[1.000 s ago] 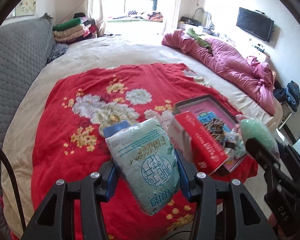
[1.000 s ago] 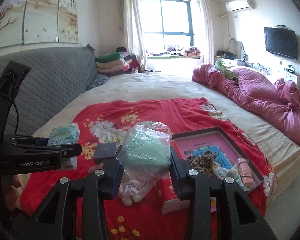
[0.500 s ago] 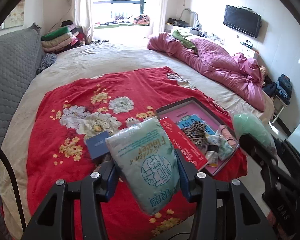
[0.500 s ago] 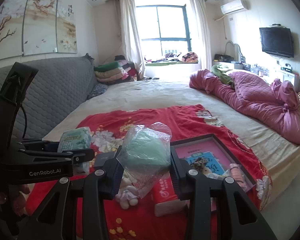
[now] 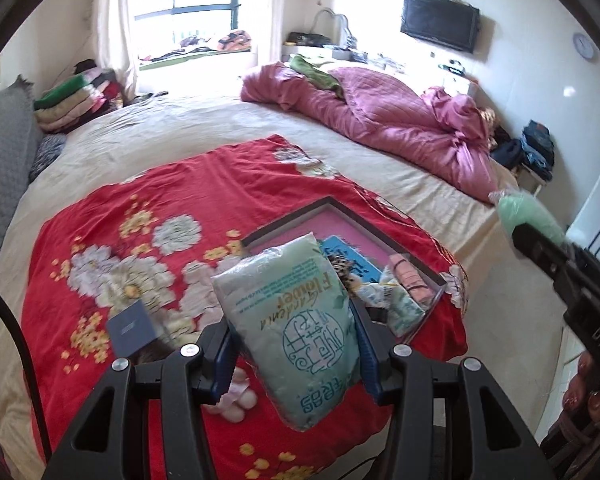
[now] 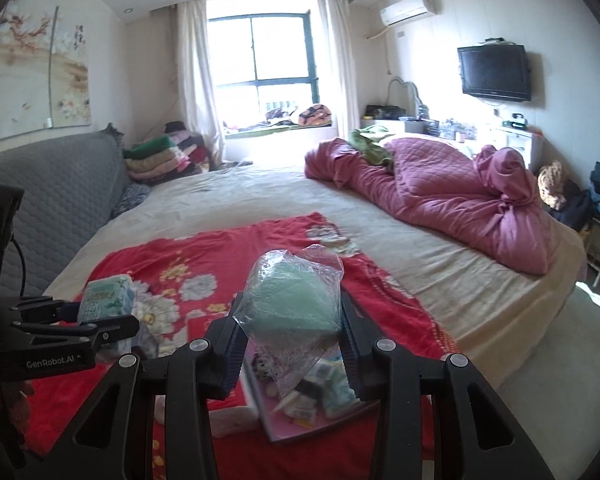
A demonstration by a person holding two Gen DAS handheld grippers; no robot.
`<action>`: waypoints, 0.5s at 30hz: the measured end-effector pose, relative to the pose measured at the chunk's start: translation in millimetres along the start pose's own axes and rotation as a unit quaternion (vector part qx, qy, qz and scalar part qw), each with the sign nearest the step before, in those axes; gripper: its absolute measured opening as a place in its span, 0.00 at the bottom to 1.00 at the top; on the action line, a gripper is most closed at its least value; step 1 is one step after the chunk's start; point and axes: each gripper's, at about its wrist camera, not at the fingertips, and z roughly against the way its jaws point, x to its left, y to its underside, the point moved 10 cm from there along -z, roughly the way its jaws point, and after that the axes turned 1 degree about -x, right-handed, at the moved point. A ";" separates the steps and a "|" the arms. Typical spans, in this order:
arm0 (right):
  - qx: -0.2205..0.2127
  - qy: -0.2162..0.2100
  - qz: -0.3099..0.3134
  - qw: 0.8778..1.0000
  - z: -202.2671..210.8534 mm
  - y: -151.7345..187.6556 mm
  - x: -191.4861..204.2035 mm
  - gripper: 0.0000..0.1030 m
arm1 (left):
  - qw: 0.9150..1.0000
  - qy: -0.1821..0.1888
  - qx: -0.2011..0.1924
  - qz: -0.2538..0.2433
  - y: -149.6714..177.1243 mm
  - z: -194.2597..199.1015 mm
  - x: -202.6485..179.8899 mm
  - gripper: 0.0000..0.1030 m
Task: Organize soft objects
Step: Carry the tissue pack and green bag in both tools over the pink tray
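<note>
Packs in both grips, held above the near right of the red floral blanket [image 5: 228, 184].
Left gripper [image 5: 294, 344] part-closed on my pale green tissue pack [image 5: 296, 320], right gripper [image 6: 294, 338] on the bagged mint-green soft bundle [image 6: 296, 300]; I fear slick plastic slipping before the pink-lined tray [image 5: 354, 226].

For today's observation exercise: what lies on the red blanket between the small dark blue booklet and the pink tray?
In the left wrist view, bare flowered red blanket lies between the booklet and the tray.

"Flower" on tissue pack [image 5: 292, 320]

Your left tongs [image 5: 296, 354] are gripping the pale green tissue pack [image 5: 290, 328], holding it above the red floral blanket [image 5: 112, 208].
</note>
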 end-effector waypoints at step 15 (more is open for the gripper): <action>0.020 0.032 -0.006 0.999 -29.8 -3.8 -46.7 0.41 | 0.997 0.017 0.059 -0.046 5.2 -91.8 -50.0 0.49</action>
